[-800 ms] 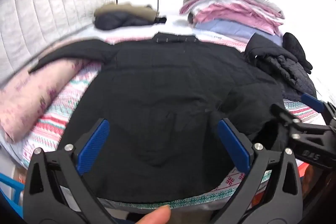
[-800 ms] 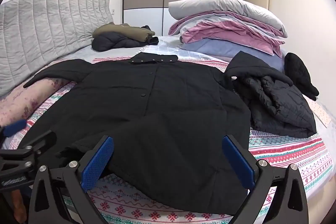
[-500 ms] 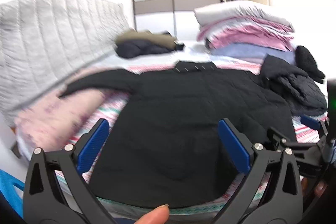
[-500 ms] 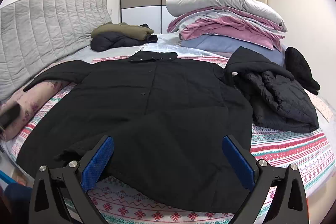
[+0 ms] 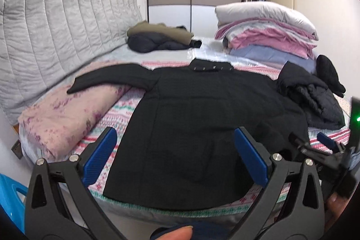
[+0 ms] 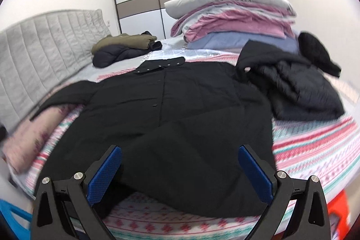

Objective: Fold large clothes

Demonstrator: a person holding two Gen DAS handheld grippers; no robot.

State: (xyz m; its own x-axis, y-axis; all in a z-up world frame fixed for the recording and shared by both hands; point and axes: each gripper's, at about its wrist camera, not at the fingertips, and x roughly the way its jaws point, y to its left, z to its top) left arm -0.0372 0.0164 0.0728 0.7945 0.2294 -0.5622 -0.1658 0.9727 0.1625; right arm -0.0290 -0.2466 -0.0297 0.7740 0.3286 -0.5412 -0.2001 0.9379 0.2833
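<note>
On the bed's striped red-and-green cover (image 6: 315, 150) the long black quilted coat (image 5: 202, 116) lies spread flat, one sleeve draped over a pink floral pillow (image 5: 67, 114). Left gripper (image 5: 177, 159) and right gripper (image 6: 180, 174) hover spread wide, holding nothing. The sleeve risks snagging there; a thin pinch could slip off the padded fabric.

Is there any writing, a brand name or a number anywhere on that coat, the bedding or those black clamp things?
None can be read.
black coat: only plain snaps and buttons, no label showing.
patterned bedspread: woven motifs, no letters.
left tool and right tool: no legible marking.
</note>
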